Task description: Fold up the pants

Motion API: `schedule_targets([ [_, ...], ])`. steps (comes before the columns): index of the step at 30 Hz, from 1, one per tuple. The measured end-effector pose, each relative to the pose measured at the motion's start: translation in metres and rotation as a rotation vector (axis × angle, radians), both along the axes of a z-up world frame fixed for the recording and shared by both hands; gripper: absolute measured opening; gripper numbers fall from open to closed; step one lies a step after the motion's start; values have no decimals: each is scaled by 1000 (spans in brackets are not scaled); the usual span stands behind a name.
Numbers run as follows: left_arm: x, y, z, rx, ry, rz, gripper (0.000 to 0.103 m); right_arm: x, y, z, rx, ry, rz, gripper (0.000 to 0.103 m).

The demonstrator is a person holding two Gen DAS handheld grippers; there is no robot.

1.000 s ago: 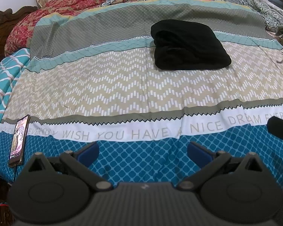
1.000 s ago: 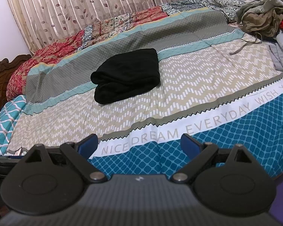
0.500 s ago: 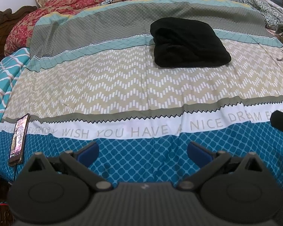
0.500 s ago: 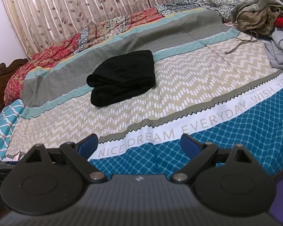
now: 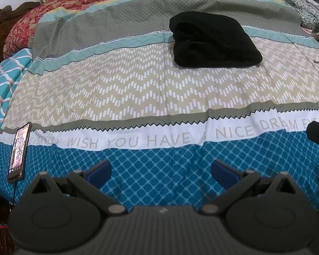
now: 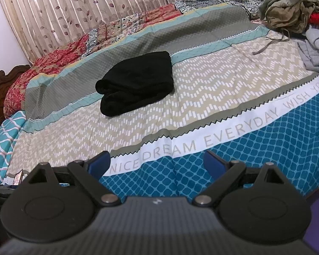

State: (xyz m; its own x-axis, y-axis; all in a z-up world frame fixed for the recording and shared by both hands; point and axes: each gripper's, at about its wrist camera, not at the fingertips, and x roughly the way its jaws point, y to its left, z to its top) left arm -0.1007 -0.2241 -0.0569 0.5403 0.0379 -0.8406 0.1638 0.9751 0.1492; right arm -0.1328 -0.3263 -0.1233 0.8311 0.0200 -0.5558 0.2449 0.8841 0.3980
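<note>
My left gripper (image 5: pixel 161 170) is spread wide and holds nothing. My right gripper (image 6: pixel 157 162) is wide too, and empty. Both hang over the blue front edge of the bed (image 5: pixel 138 89), well apart from the black pants (image 5: pixel 212 42).

The pants sit far back on the bed, on the tan zigzag part and the green stripe. They look folded into a thick, neat bundle already, so I think the job is about done. One side looks puffy where the layers roll over. If I want to do this step well, I should keep both grippers clear and not bump the bundle. If I tidy it, I should press the puffy side flat with a soft touch and not pull, because soft cloth slides and comes undone.

The bed cover (image 6: pixel 223 97) has stripes and big words on it. A phone (image 5: pixel 19 150) lies at the left edge with its screen lit. A pile of other clothes (image 6: pixel 291 14) sits at the far right. A leafy curtain (image 6: pixel 74 10) hangs behind the bed.
</note>
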Motion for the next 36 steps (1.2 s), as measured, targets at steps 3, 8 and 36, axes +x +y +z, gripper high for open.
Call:
schedule_targets([
  [3,0,0,-1,1,5,-1,103,0,0,-1,2,5,-2,96],
  [8,2,1,-5,8,16,7,103,0,-1,-2,4,8,-2,96],
  [36,3,2,-29,72,76,-13,103,2,-2,-9,24,36,-3,96],
])
